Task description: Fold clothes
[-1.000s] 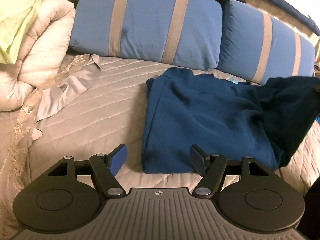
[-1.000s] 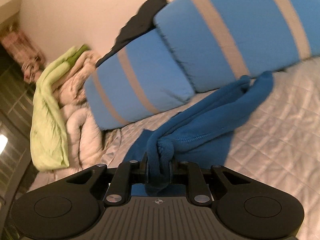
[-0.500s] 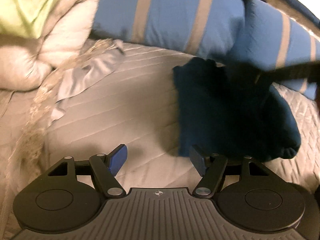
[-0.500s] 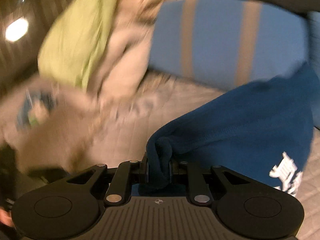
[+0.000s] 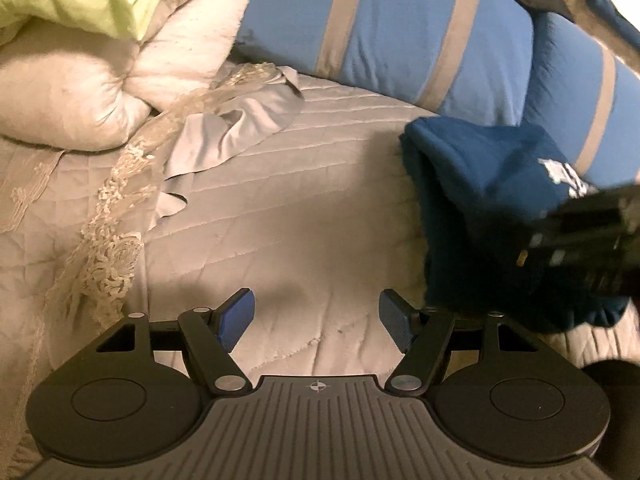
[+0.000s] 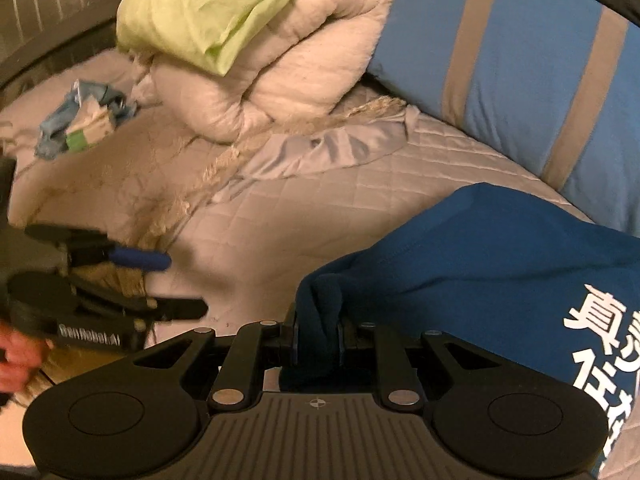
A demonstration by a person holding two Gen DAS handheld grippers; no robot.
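Navy fleece, thick and soft: a blue sweatshirt (image 6: 500, 264) with white printed characters lies bunched on the quilted bed cover (image 5: 304, 216), close against the striped blue pillows (image 5: 400, 28). One gathered edge of it is pinched in the right tongs (image 6: 318, 336), jaws closed tight on a rolled wad of fabric. Judged: the grip is on a hem or cuff so that a whole layer can be drawn over the rest, as a fold wants.

Left tongs (image 5: 316, 320) stand wide apart and hold nothing, low over bare quilt just beside the sweatshirt's near edge; likely placed to pin or take a second corner. In the right view they show side-on, blurred, with a bit of the person's hand (image 6: 16, 356) behind.

How many layers the sweatshirt has now is not readable; the bundle looks doubled, yet sleeves and neckline are not to be made out. Its right part runs out of frame in the right view, and in the left view the right tool's dark body covers it. The print is cut off at the edge.

Further out: pale duvet (image 6: 280, 68) heaped with a lime-green cloth (image 6: 208, 4) on top, grey satin sheet (image 5: 236, 128) with lace trim, a small blue-and-white heap (image 6: 84, 116), too small to identify.
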